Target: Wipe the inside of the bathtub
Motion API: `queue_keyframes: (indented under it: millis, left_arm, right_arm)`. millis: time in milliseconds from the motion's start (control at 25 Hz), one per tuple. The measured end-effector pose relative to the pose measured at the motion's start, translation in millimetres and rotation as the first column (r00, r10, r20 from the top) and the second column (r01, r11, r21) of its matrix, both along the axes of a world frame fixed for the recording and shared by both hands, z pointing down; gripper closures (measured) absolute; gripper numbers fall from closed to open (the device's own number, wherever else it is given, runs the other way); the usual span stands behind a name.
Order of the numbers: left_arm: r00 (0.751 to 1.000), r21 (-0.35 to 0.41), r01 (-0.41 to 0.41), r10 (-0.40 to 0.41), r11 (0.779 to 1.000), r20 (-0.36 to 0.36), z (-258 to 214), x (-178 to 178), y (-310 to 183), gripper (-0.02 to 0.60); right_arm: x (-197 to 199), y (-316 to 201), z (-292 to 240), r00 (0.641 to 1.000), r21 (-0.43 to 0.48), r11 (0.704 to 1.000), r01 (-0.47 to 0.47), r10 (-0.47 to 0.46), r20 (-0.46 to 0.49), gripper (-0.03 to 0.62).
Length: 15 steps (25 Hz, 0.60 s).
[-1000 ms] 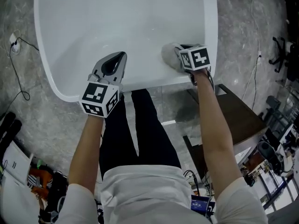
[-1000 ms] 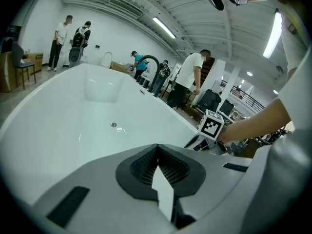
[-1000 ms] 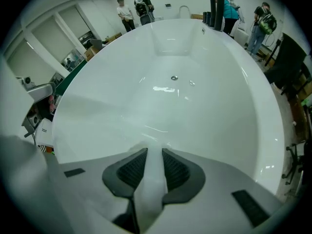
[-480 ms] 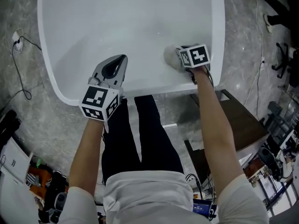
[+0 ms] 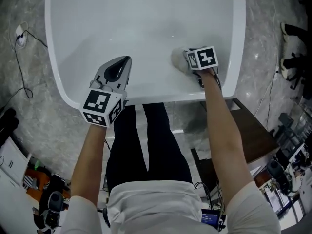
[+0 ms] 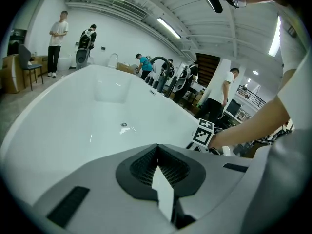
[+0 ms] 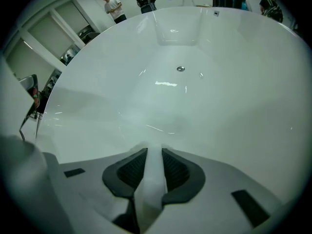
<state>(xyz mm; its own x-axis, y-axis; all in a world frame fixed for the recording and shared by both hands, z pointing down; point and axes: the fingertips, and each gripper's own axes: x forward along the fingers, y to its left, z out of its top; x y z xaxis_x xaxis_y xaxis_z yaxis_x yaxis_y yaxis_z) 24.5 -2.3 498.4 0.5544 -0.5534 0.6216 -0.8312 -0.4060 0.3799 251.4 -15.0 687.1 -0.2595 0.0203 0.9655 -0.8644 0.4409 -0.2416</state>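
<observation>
The white bathtub (image 5: 54, 62) fills the top of the head view, its drain (image 7: 181, 68) far along the bottom. My right gripper (image 5: 187, 58) is inside the tub near its right wall, shut on a pale cloth (image 5: 177, 59). The cloth (image 7: 152, 177) runs as a white strip between the jaws in the right gripper view. My left gripper (image 5: 125, 61) hovers over the near inner wall, just past the rim, shut with nothing in it. In the left gripper view its tips (image 6: 157, 146) meet, and the right gripper's marker cube (image 6: 204, 133) shows beyond.
A cable and plug (image 5: 20, 33) lie on the stone floor left of the tub. A brown piece of furniture (image 5: 254, 126) stands at the right beside my legs. Several people (image 6: 58, 43) stand far off past the tub's end.
The head view has shifted, so the tub sits further right in the picture. Both grippers stay shut; the right one with the cloth now lies a little farther from the tub's right wall.
</observation>
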Motion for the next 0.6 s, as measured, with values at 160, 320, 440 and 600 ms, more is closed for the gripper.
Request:
queue_keyframes:
  millis: [160,320,440,600]
  left_arm:
    - [1.0,-0.006,0.014,-0.014,1.0,0.006,3,-10,2,0.571]
    - [1.0,-0.01,0.029,-0.029,1.0,0.007,4,-20,1,0.571]
    - [0.999,-0.015,0.042,-0.042,0.999,0.01,5,-29,3,0.571]
    - [0.998,-0.017,0.054,-0.054,0.998,0.018,8,-40,5,0.571]
  right_arm:
    - [-19,2,3,1.0,-0.009,1.0,0.009,-0.009,0.02,0.496]
    - [-38,3,4,0.999,-0.02,1.0,0.016,-0.015,0.039,0.496]
    - [-56,5,5,0.998,-0.026,0.999,0.018,-0.017,0.059,0.496]
    - [-77,6,8,0.996,-0.034,0.999,0.03,-0.027,0.08,0.496]
